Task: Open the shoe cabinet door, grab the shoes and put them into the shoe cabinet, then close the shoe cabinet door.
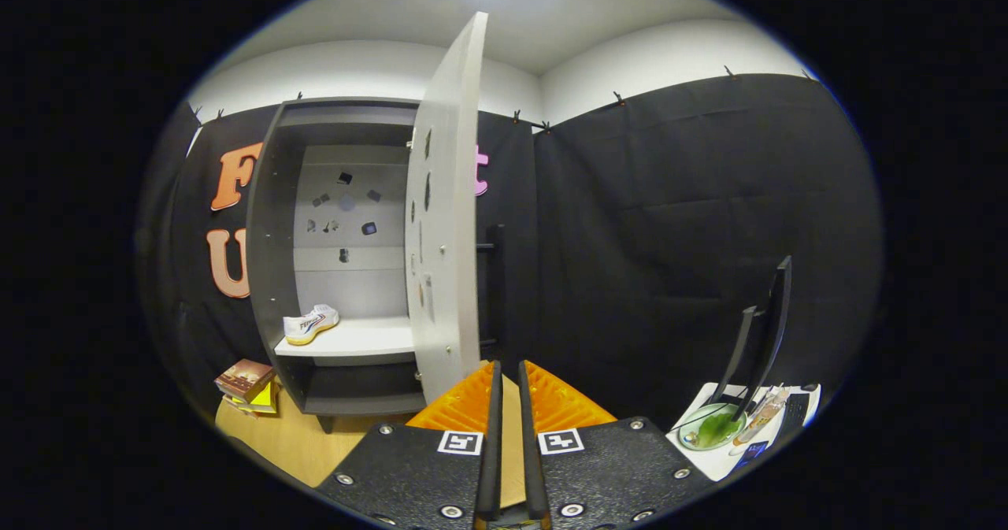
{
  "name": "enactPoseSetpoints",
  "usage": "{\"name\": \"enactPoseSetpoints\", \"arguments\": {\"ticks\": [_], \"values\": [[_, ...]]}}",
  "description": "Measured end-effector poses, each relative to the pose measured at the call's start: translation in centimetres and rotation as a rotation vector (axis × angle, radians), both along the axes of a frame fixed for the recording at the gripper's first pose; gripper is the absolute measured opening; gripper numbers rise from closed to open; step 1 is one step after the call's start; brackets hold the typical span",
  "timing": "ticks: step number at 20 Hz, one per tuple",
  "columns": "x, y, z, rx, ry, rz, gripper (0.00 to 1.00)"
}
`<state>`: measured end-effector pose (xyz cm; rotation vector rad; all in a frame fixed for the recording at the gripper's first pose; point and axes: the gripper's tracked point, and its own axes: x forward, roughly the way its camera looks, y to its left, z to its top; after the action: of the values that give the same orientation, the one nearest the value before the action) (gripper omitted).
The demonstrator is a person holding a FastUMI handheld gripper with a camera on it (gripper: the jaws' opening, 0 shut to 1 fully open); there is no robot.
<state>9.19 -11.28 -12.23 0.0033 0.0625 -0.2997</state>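
Hovering empty, jaws nearly together with only a thin gap and nothing between them, the gripper [509,372] sits just short of the door [445,223]. The door stands wide open, its edge just ahead of the fingertips. Beyond it, the shoe cabinet [272,223] holds one shoe [310,324] on the lower shelf [354,341], toward its left end. Books [246,384] are stacked on the floor by the cabinet's left foot. Judging by this: door opened, shoe placed, closing the door is what remains.
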Motion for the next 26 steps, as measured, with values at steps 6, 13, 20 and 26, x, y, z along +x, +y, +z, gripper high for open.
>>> {"name": "enactPoseSetpoints", "arguments": {"ticks": [6, 13, 20, 26], "values": [[1.1, 4.9, -4.9, -0.008, 0.092, 0.130, 0.12], [3.9, 9.4, -13.6, 0.033, 0.233, 0.240, 0.12], [6.2, 12.8, -25.2, 0.084, 0.460, 0.296, 0.17], [7.8, 16.0, -34.2, 0.070, 0.644, 0.389, 0.33]]}}
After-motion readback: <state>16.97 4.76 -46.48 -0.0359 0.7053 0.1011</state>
